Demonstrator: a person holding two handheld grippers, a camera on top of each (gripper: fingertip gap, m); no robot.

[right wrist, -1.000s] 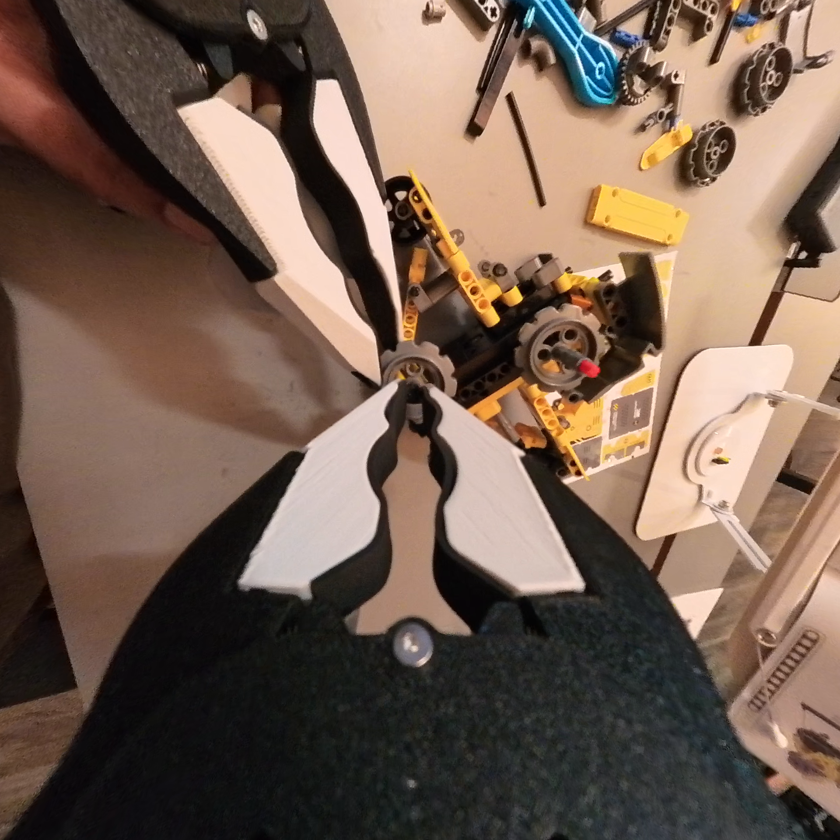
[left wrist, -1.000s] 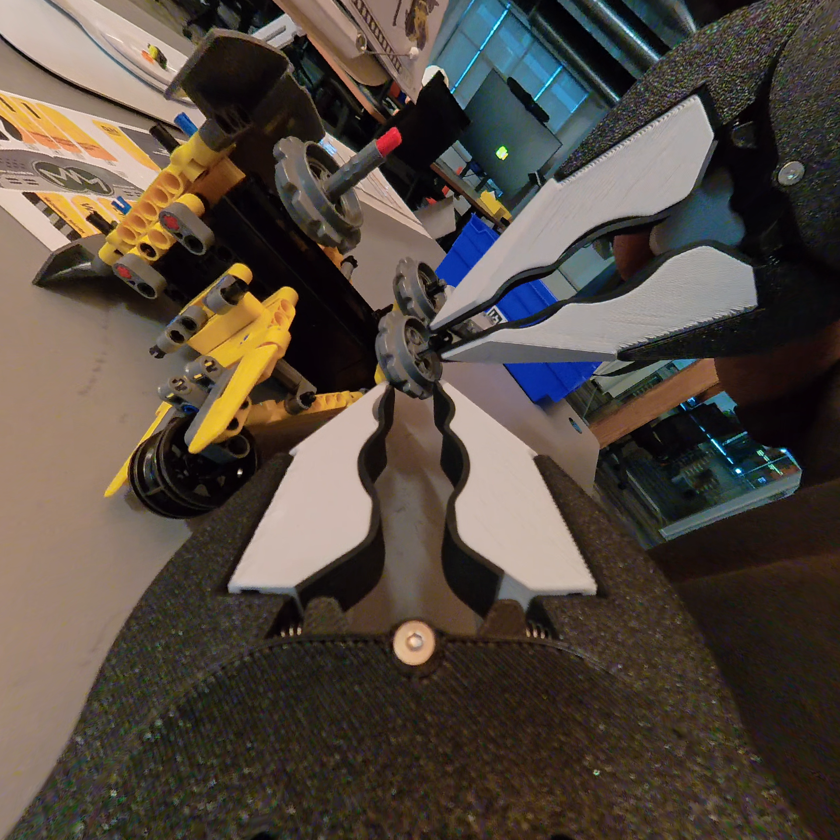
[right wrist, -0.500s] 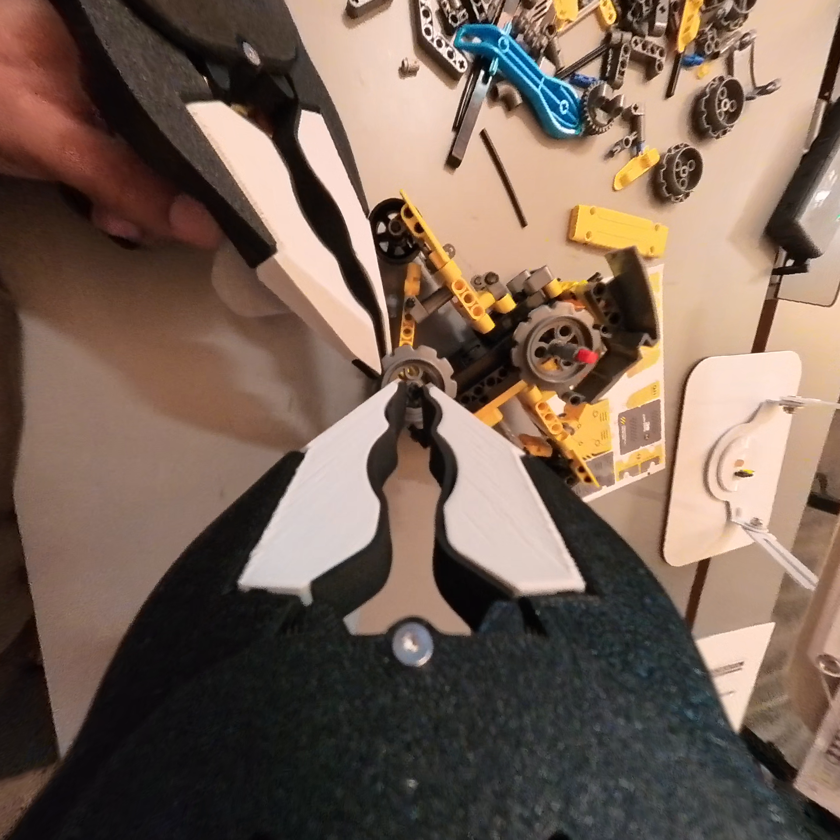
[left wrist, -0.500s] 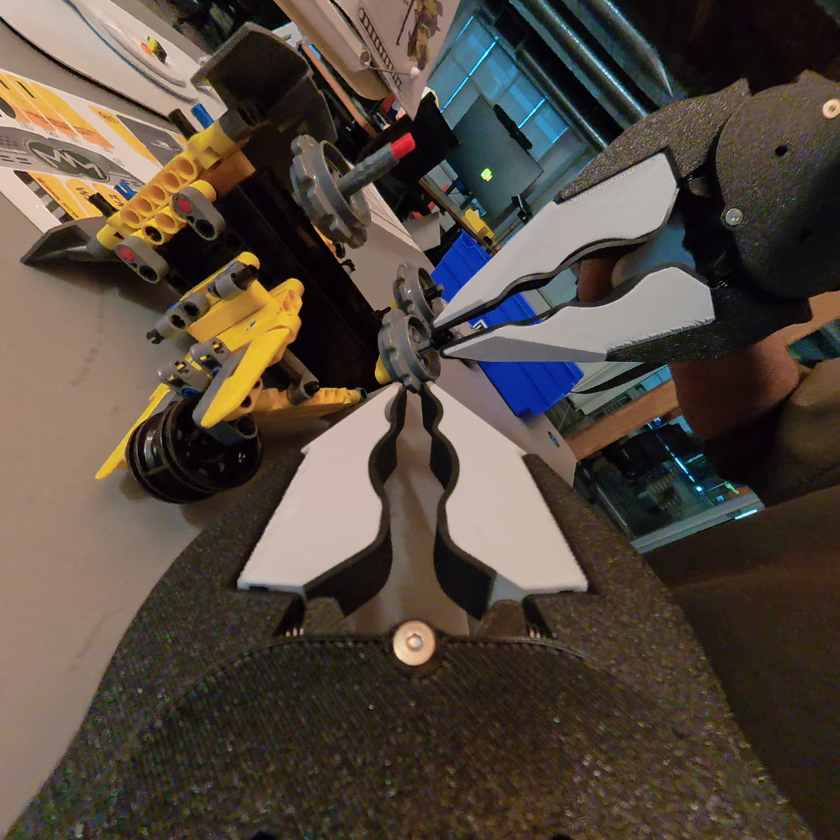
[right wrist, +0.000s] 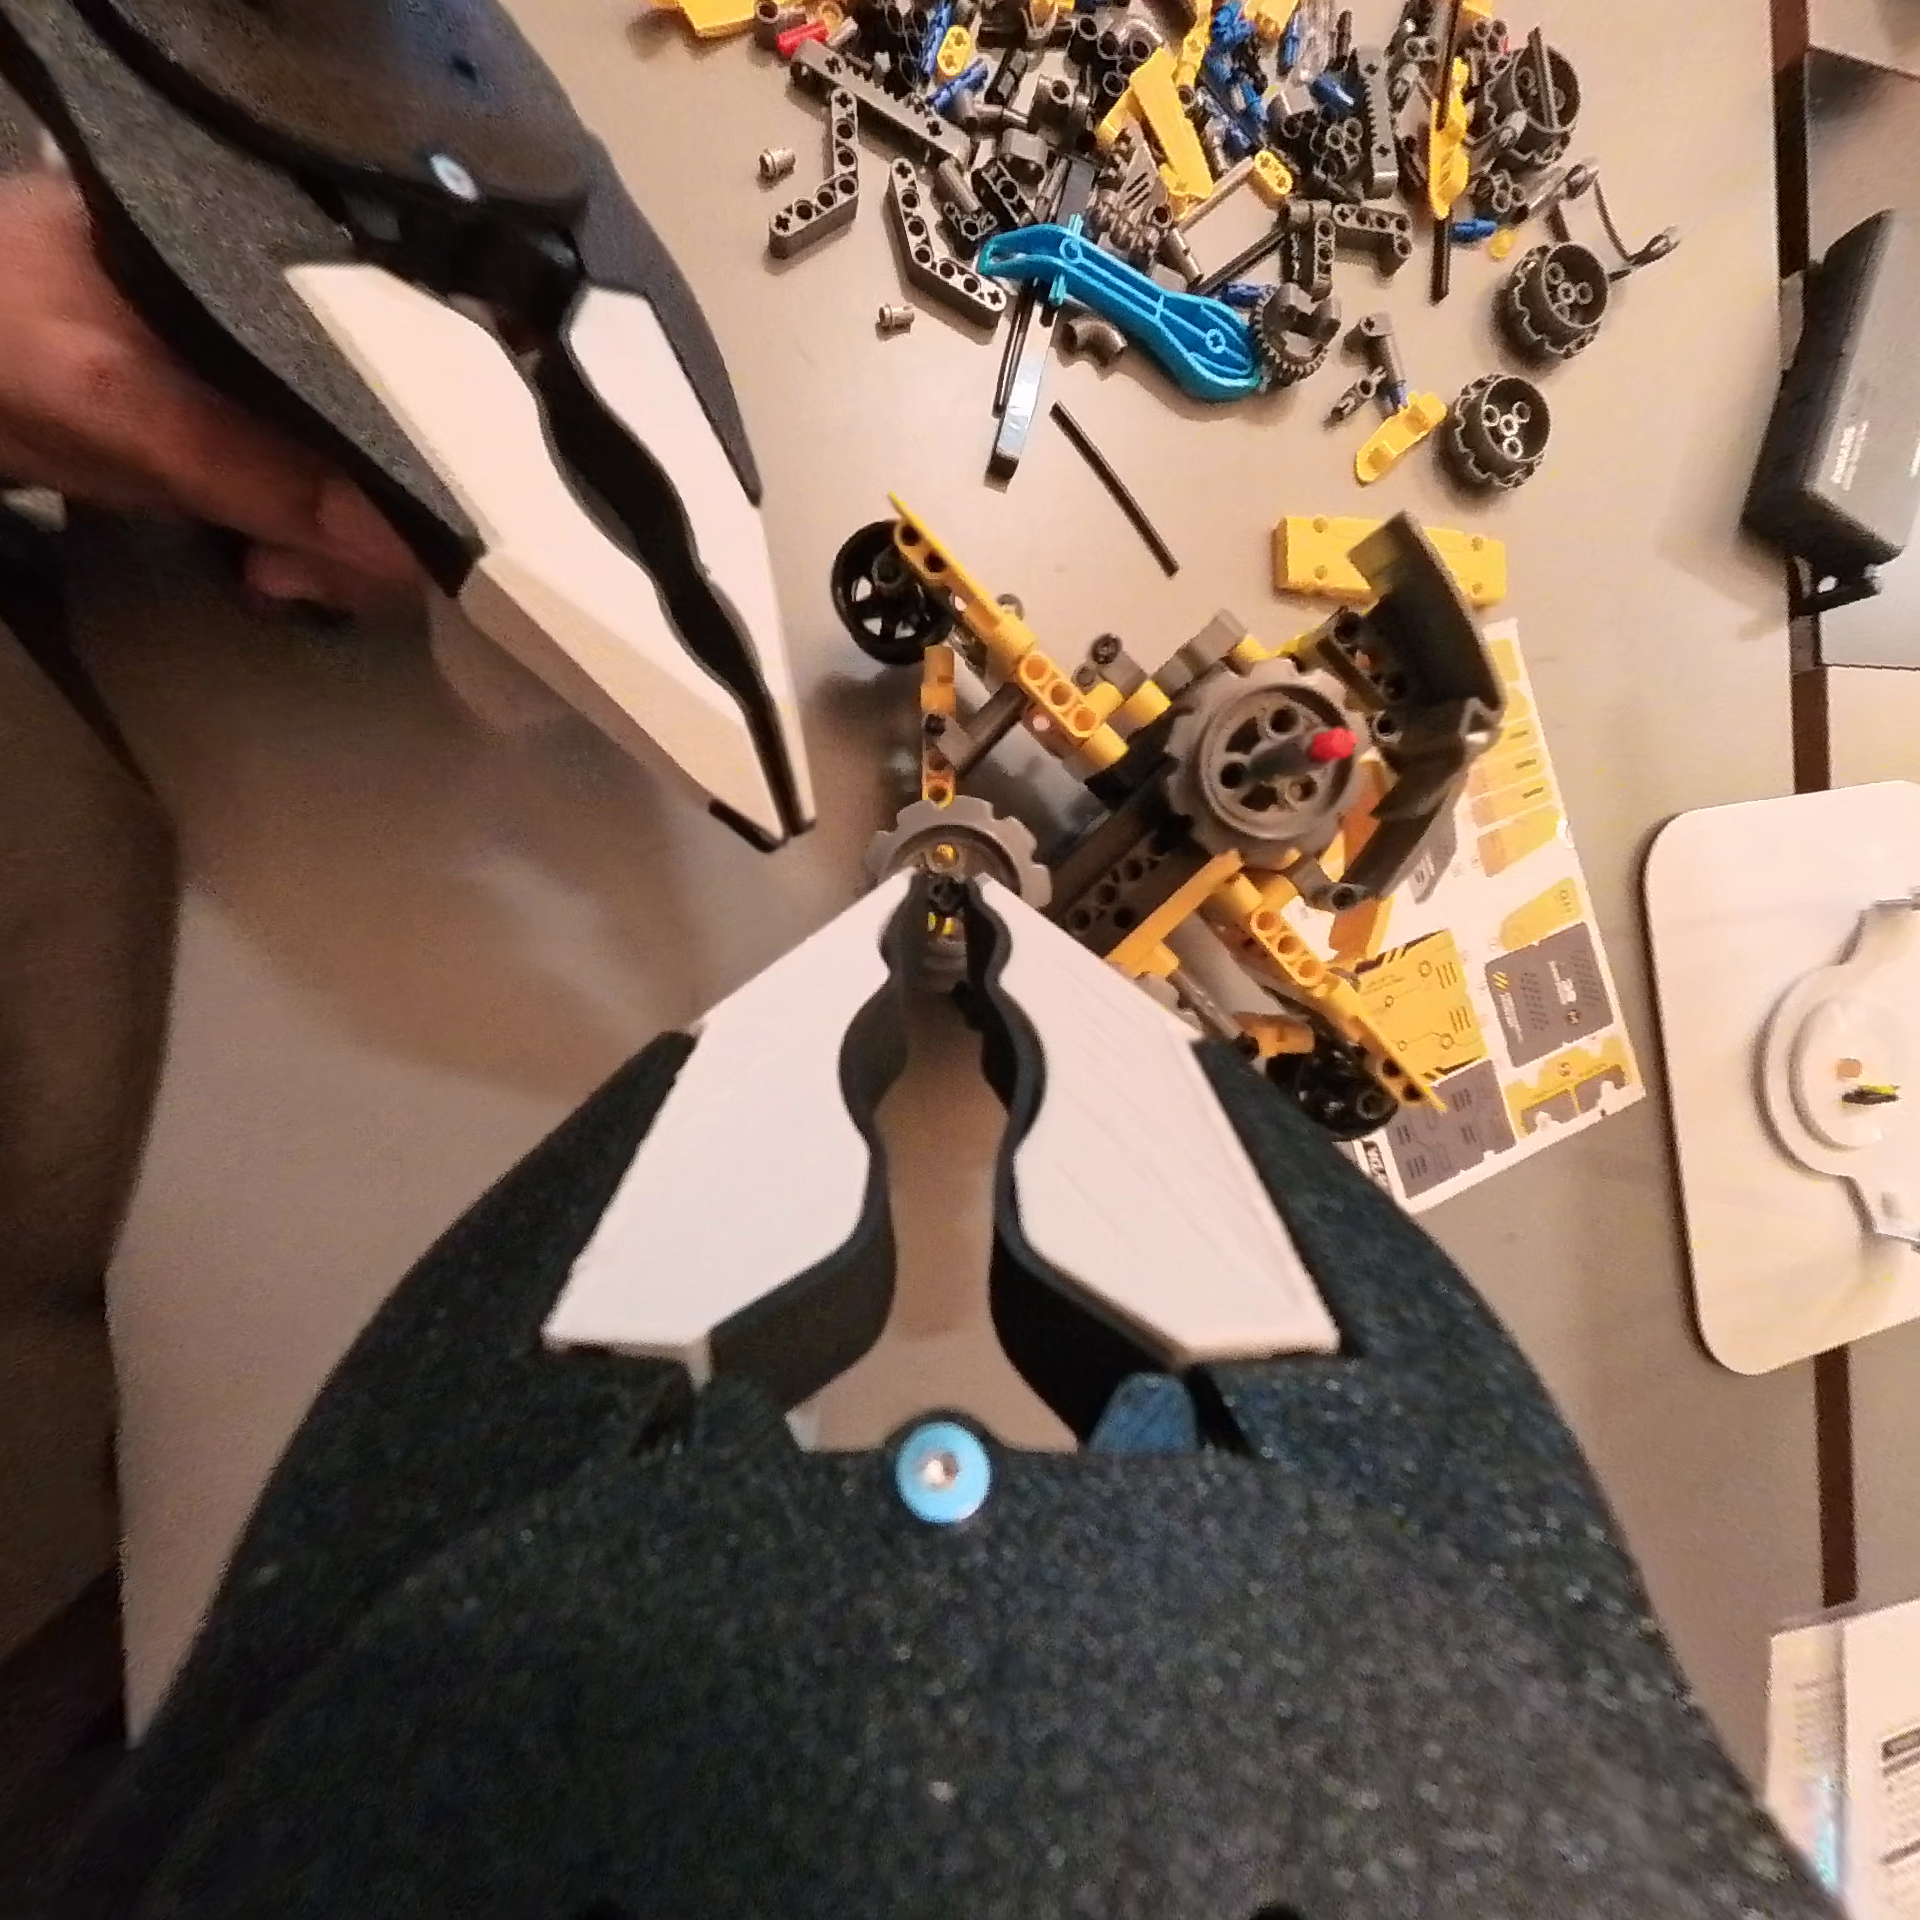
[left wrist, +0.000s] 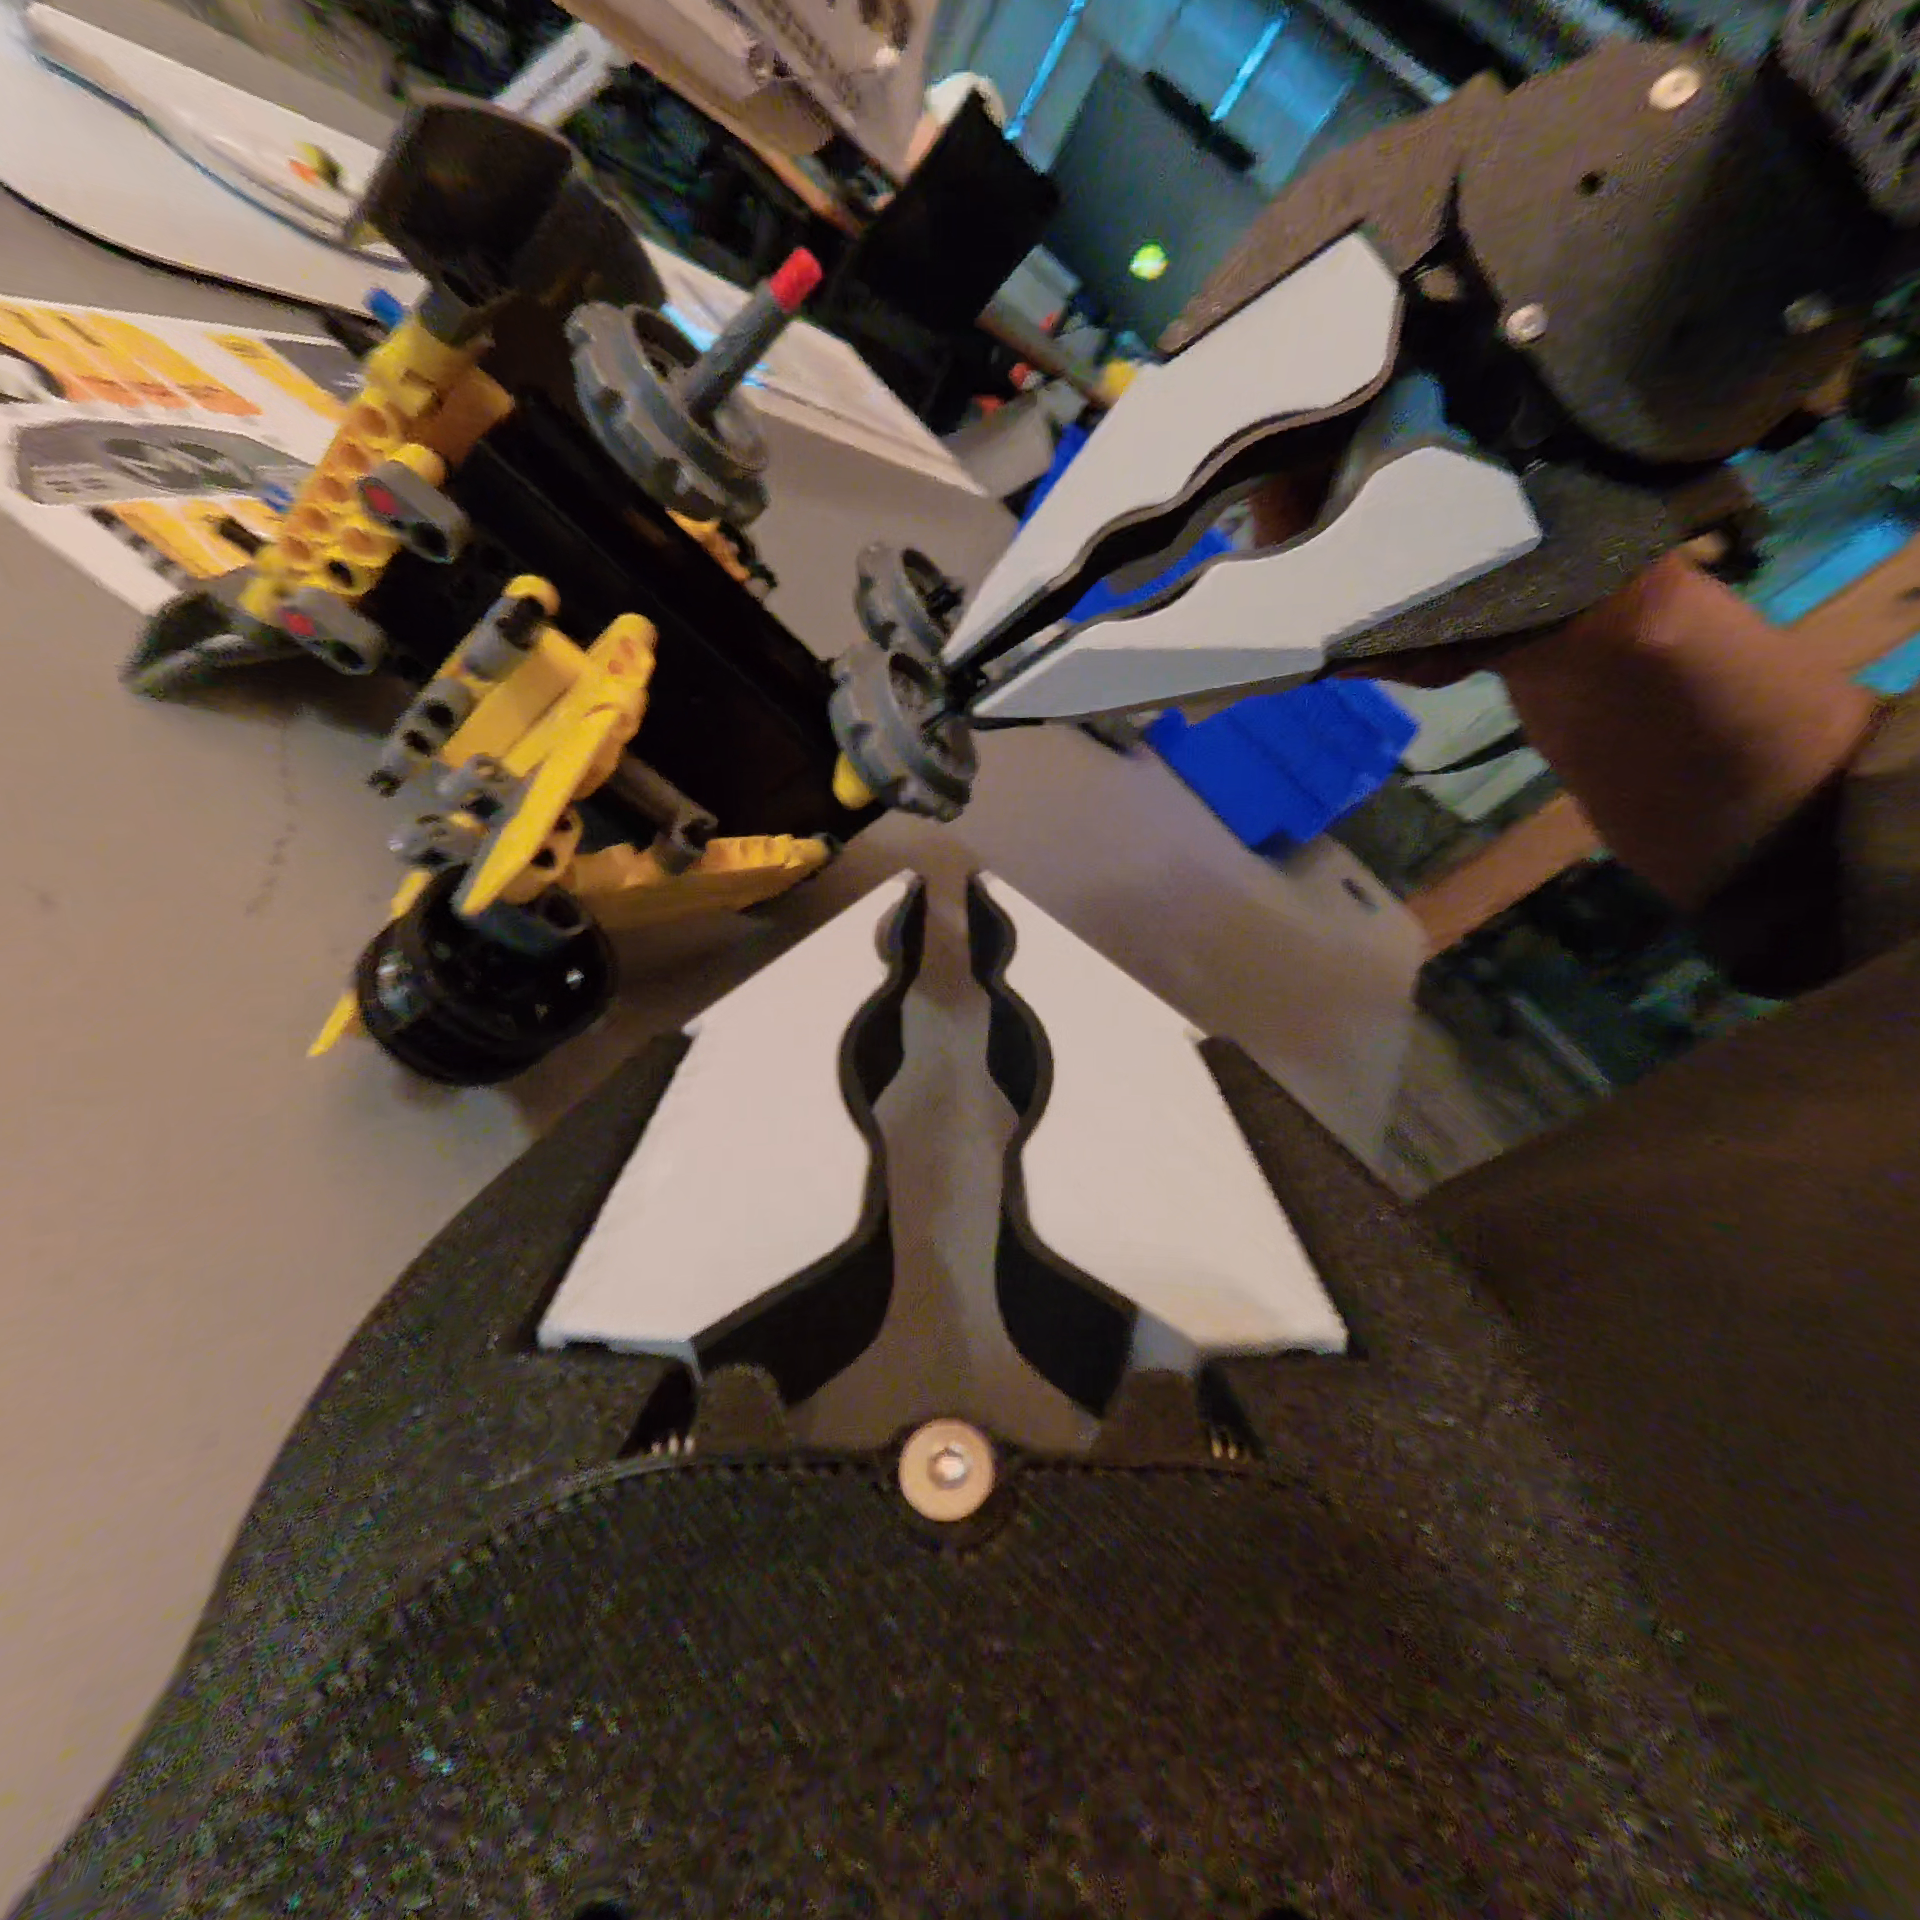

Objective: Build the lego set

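A yellow and black building-brick vehicle (right wrist: 1195,831) lies on the grey table (right wrist: 520,1039); it also shows in the left wrist view (left wrist: 582,665). My right gripper (right wrist: 940,894) is shut on a thin dark axle at the hub of a small grey gear wheel (right wrist: 951,852) on the model's near corner. In the left wrist view the right gripper (left wrist: 956,696) comes in from the upper right onto that gear wheel (left wrist: 899,727). My left gripper (left wrist: 943,883) is empty, its tips almost touching, a short way off the gear wheel. It shows at upper left in the right wrist view (right wrist: 779,826).
A larger grey gear (right wrist: 1262,764) with a red-tipped axle stands up from the model. A pile of loose parts (right wrist: 1195,135) and a blue tool (right wrist: 1122,312) lie beyond it. A sticker sheet (right wrist: 1507,1039), a white pad (right wrist: 1787,1091) and a black box (right wrist: 1839,436) lie right. Less than 4 cm separates the two grippers' tips.
My left gripper has narrowed its jaws and drawn back from the small gear wheel it was touching. My right gripper stays shut at the gear's hub and has pulled back a little.
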